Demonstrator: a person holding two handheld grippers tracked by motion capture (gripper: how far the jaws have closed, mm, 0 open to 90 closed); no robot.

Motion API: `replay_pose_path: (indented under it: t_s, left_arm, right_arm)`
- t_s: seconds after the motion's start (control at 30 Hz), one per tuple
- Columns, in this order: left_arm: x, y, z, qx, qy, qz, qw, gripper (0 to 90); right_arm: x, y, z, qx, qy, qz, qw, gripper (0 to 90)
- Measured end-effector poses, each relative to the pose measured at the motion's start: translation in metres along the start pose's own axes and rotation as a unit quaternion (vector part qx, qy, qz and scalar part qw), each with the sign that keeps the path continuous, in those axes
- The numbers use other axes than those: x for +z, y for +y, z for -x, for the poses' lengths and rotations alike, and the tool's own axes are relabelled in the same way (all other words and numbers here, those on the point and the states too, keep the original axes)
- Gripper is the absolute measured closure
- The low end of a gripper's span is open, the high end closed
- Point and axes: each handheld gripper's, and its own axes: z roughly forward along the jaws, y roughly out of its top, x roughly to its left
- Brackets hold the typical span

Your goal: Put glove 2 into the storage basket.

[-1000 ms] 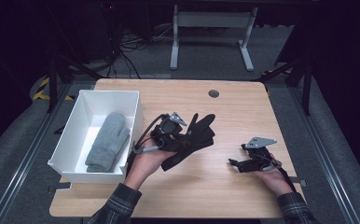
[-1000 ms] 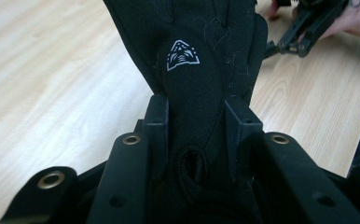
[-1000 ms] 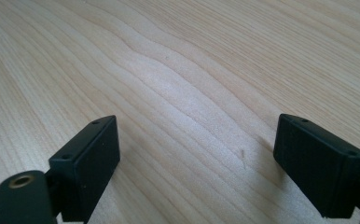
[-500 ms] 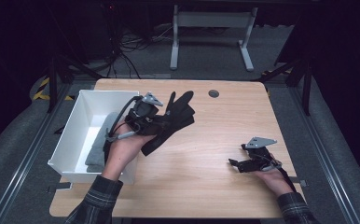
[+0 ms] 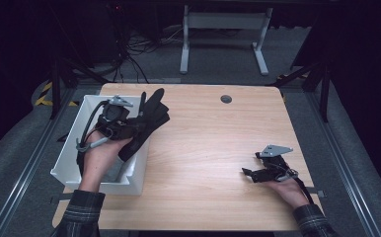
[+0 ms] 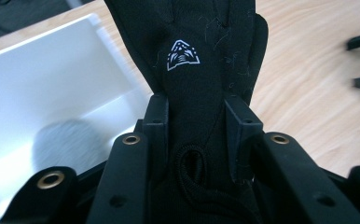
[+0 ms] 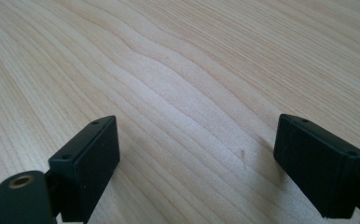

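Soft, light and floppy, the black glove hangs limp from the left tongs clamped at its cuff, above the white bin, while the right tongs gape wide over the bare surface.

Matt black cloth glove with lint, smooth white plastic bin, pale grained wood table
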Motion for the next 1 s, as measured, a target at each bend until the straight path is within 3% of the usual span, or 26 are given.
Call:
replay_pose_path:
  t_s: [0.17, 0.33, 0.43, 0.6, 0.73, 0.83, 0.93, 1.0]
  left_arm:
    - [-0.002, -0.014, -0.018, -0.028, 0.019, -0.003, 0.9994, 67.1]
    - [0.005, -0.037, -0.047, -0.076, 0.041, -0.013, 0.9962, 67.0]
    - [0.01, -0.043, -0.053, -0.083, 0.05, -0.022, 0.9951, 66.9]
    - [0.03, -0.065, -0.067, -0.108, 0.06, -0.049, 0.9911, 66.1]
    - [0.037, -0.072, -0.073, -0.112, 0.067, -0.057, 0.9898, 62.7]
    - [0.039, -0.075, -0.077, -0.123, 0.081, -0.056, 0.9876, 49.1]
    - [0.035, -0.073, -0.077, -0.121, 0.092, -0.046, 0.9873, 35.6]
    - [0.031, -0.071, -0.077, -0.117, 0.091, -0.038, 0.9883, 30.9]
  right_arm:
    - [0.0, 0.0, 0.0, 0.0, 0.001, 0.0, 1.0, 14.3]
    - [0.0, 0.0, 0.0, 0.0, 0.0, -0.001, 1.0, 14.3]
    - [0.0, 0.0, 0.0, 0.0, 0.0, -0.001, 1.0, 14.3]
    - [0.0, 0.0, 0.0, 0.0, 0.0, -0.001, 1.0, 14.3]
    - [0.0, 0.0, 0.0, 0.0, 0.0, -0.001, 1.0, 14.3]
    - [0.0, 0.0, 0.0, 0.0, 0.0, 0.0, 1.0, 14.3]
    - [0.0, 0.0, 0.0, 0.0, 0.0, -0.001, 1.0, 14.3]
    - [0.0, 0.0, 0.0, 0.0, 0.001, 0.0, 1.0, 14.3]
